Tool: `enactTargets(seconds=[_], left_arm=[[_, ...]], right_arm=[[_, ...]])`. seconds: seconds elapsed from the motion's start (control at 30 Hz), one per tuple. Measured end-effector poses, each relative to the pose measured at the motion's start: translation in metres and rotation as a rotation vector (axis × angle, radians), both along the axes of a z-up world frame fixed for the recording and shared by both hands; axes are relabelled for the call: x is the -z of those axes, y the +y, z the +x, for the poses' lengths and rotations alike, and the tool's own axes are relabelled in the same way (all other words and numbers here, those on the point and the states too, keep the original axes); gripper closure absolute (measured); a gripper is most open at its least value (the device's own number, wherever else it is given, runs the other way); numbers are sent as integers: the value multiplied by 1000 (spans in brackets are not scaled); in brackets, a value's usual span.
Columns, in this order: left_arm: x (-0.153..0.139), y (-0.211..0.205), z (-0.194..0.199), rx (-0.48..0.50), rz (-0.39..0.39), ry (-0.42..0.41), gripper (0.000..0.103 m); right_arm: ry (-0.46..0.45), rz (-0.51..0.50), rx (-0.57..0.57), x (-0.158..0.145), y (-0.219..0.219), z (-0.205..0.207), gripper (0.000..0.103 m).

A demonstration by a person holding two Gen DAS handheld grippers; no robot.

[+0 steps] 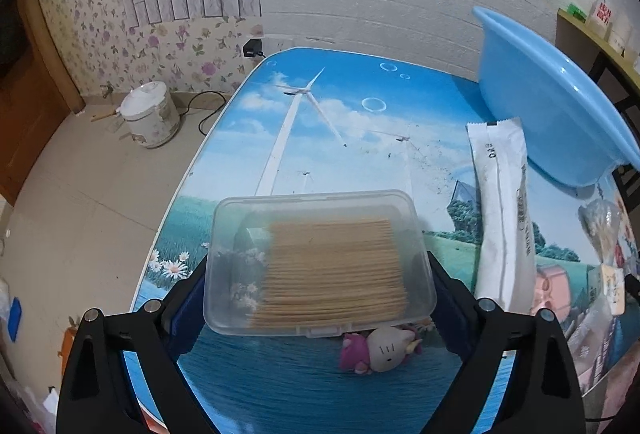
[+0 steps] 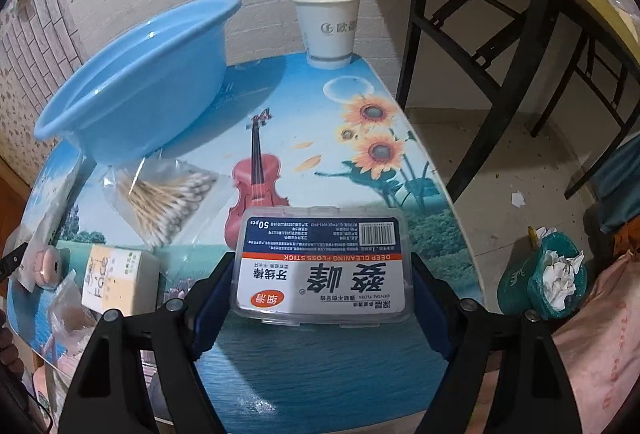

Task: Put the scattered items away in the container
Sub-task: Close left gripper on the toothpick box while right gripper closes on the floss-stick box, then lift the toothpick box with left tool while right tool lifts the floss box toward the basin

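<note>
The left gripper (image 1: 319, 274) is clamped on a toothpick box (image 1: 319, 262) held above the counter (image 1: 320, 122), the right gripper (image 2: 322, 274) is clamped on a floss box (image 2: 323, 266), and the blue basin (image 2: 136, 90) sits ahead and left of the right gripper, with a swab bag (image 2: 168, 202) between them

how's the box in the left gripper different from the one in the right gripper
The toothpick box is plain clear plastic with no label, so its tan sticks show through; the floss box is covered by a printed label reading "dental floss" and "50pcs", hiding its contents. The toothpick box looks roughly square, the floss box more oblong. Both are small clear snap-lid boxes, each clamped between jaws above the table.
</note>
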State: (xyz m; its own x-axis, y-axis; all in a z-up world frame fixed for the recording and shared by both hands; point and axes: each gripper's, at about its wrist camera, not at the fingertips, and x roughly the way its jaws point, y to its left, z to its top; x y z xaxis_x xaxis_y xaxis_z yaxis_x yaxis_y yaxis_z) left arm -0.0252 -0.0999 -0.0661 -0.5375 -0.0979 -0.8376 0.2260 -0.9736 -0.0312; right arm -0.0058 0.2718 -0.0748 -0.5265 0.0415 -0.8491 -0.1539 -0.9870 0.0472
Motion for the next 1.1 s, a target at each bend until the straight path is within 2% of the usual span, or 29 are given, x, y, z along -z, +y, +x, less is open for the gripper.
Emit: enactTargets(seconds=[0.27, 0.4, 0.53, 0.6, 0.7, 0.97, 1.1], left_arm=[[3, 2, -1, -2, -20, 18, 9], [4, 3, 0, -4, -29, 38, 7], [5, 3, 2, 9, -26, 48, 7], [5, 3, 2, 11, -26, 51, 7], [5, 2, 5, 4, -29, 64, 10], [2, 0, 7, 14, -11, 72, 11], [-11, 2, 11, 15, 2, 96, 11]], right_arm=[[13, 32, -15, 4, -6, -3, 20], [31, 48, -24, 7, -9, -5, 11], [50, 53, -33, 8, -12, -5, 9], [61, 51, -37, 9, -11, -4, 10], [79, 53, -31, 6, -9, -2, 21], [93, 21, -30, 1, -6, 3, 21], [125, 14, -41, -9, -7, 6, 21]])
